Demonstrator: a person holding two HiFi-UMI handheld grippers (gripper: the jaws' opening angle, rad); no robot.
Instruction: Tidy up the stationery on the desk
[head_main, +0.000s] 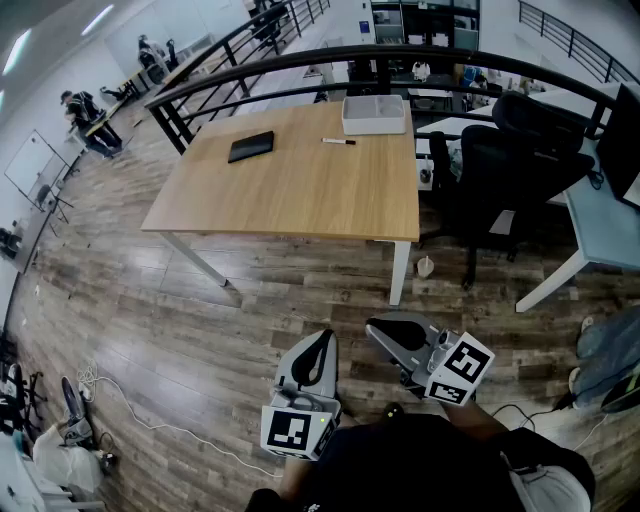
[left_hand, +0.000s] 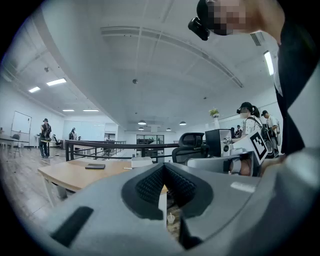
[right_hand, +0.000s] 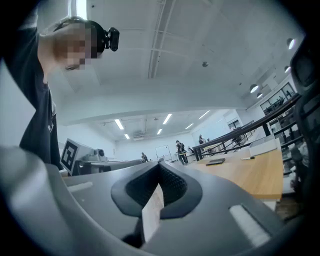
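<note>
A wooden desk (head_main: 300, 190) stands ahead on the plank floor. On it lie a black notebook (head_main: 250, 146) at the back left, a black pen (head_main: 338, 141) and a white box (head_main: 374, 114) at the back edge. My left gripper (head_main: 325, 338) and right gripper (head_main: 376, 328) are both held close to my body, well short of the desk, each shut with nothing between its pads. From the left gripper view (left_hand: 164, 167) the notebook (left_hand: 95, 166) and box (left_hand: 141, 161) show far off. The right gripper view (right_hand: 159, 167) shows the notebook (right_hand: 215, 161), pen (right_hand: 247, 158) and box (right_hand: 264, 146).
Two black office chairs (head_main: 505, 155) stand right of the desk, beside a second desk (head_main: 600, 225). A black railing (head_main: 300, 62) runs behind. A paper cup (head_main: 426, 266) sits on the floor by the desk leg, a white cable (head_main: 130, 410) at the left. People stand far left.
</note>
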